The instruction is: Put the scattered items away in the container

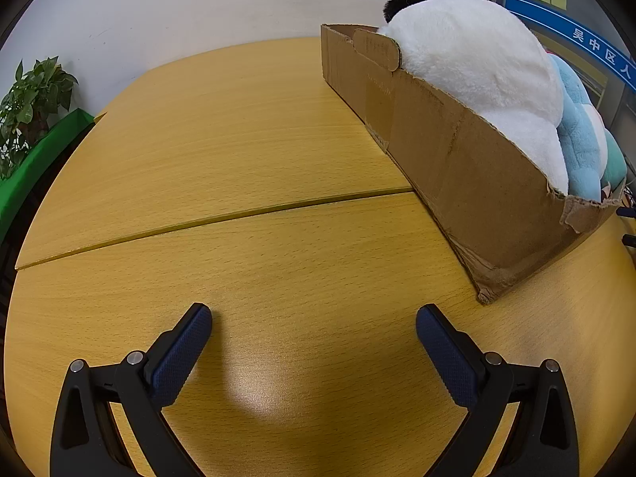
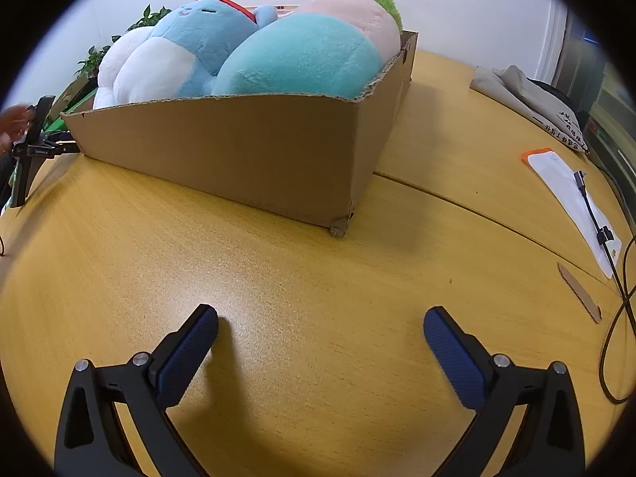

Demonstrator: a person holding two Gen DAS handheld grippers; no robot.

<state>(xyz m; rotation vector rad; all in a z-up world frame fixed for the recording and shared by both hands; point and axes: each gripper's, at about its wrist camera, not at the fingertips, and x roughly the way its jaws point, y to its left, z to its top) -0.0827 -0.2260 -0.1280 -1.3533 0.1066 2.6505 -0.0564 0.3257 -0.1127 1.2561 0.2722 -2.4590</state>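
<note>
A cardboard box [image 1: 469,167] stands on the wooden table [image 1: 238,139], filled with plush toys. In the left wrist view a big white plush [image 1: 485,67] bulges over its rim, with a light blue plush [image 1: 580,131] behind it. The right wrist view shows the same box [image 2: 246,147] holding a blue and white plush [image 2: 187,51], a teal plush [image 2: 302,63] and a pink plush [image 2: 357,16] with a green tuft. My left gripper [image 1: 314,314] hangs open over bare table, left of the box. My right gripper [image 2: 321,316] is open too, empty, in front of the box's near corner.
A potted plant [image 1: 31,107] and a green surface [image 1: 35,167] lie past the table's left edge. On the right are a white and orange pouch [image 2: 572,198], a black cable [image 2: 612,278], a cardboard strip [image 2: 580,292] and folded cloth [image 2: 528,99]. A hand [image 2: 12,123] holds the other gripper at the far left.
</note>
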